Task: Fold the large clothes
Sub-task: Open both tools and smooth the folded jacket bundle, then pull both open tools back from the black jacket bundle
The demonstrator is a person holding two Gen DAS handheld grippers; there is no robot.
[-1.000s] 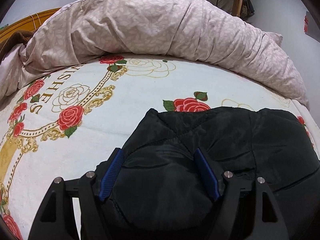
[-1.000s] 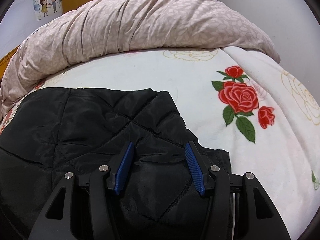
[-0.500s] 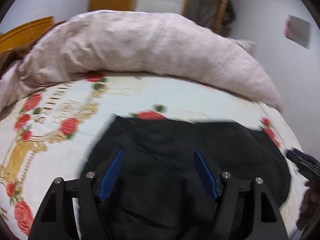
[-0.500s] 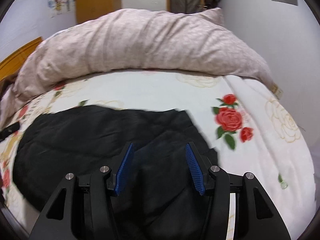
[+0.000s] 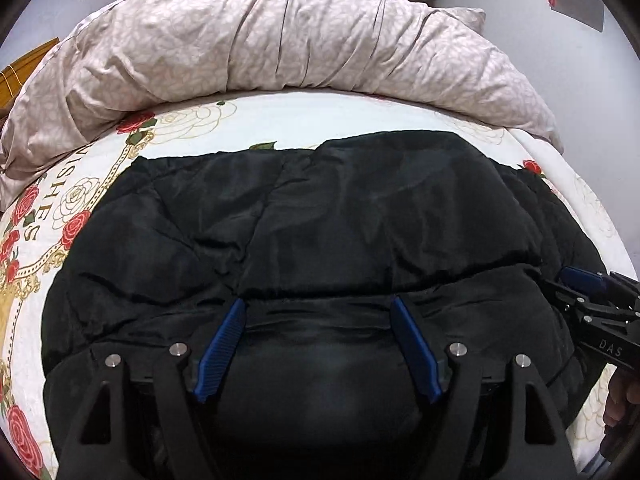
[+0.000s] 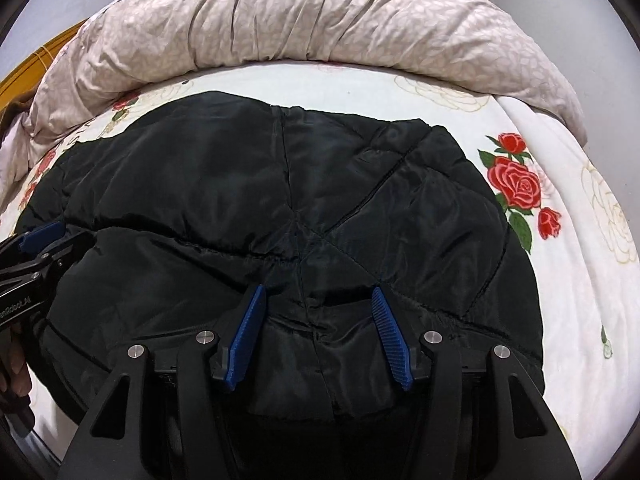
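Note:
A black quilted jacket lies spread and folded across the rose-print bed sheet. My left gripper hovers over the jacket's near-left part. Its jaws are opening, the blue pads stand wide apart, and the cloth lies below them without being pinched. My right gripper hangs over the near-right part. Its jaws are opening too, and the pads are clear of the fabric. Each gripper shows at the edge of the other's view: the right gripper and the left gripper.
A bulky pinkish-beige duvet is heaped along the far side of the bed. Bare sheet shows to the right of the jacket and in a strip behind it. A person's hand holds the right gripper's handle.
Both grippers have drawn back and risen from the jacket. Far more of the jacket now shows. Each gripper has come into the other's view.

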